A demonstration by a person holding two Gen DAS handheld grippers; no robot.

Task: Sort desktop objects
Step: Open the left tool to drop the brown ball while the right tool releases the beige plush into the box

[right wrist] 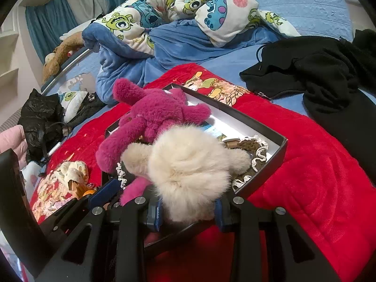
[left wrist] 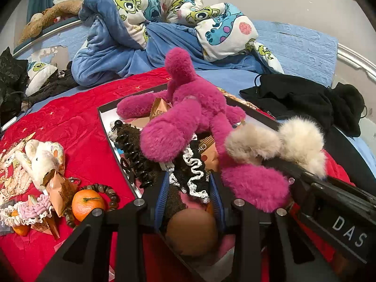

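A shallow black box [right wrist: 283, 145] is shown resting on a red blanket [right wrist: 317, 164] spread over a bed, already heaped with a magenta plush toy [left wrist: 188, 117], a black hair claw [left wrist: 134, 155], lace-trimmed scrunchies [left wrist: 192, 171] and snack packets [left wrist: 159, 109]. The left gripper [left wrist: 190, 202] is seen closed on a brown-and-pink soft item [left wrist: 190, 230] low over the box's near end, its blue pads pressed against the item's sides. The right gripper [right wrist: 188, 211] is seen clamped on a cream fluffy plush [right wrist: 188, 164] above the near edge of the box, with the fur bulging between the pads. Unsorted things remain on the blanket to the left: a tangerine [left wrist: 87, 203], a bead bracelet [left wrist: 110, 192], a white plush [left wrist: 40, 162] and a torn packet [left wrist: 60, 188]. Several hazards are judged likely. The box is overfull, so a released plush may roll off the magenta toy and over the rim onto the blanket. The two grippers are close together, so a collision or a snagged lace trim is possible on withdrawal. Long fur may cling to the pads, and the plush may be dragged back out. The soft bedding may allow the box to tip if its edge is pressed. As to legible writing, "DAS" [left wrist: 350, 231] is read in white on the right gripper's body in the left wrist view, and the letters "Cho" [left wrist: 206, 146] are read on an orange packet; the posters on the wall are too small to be read.
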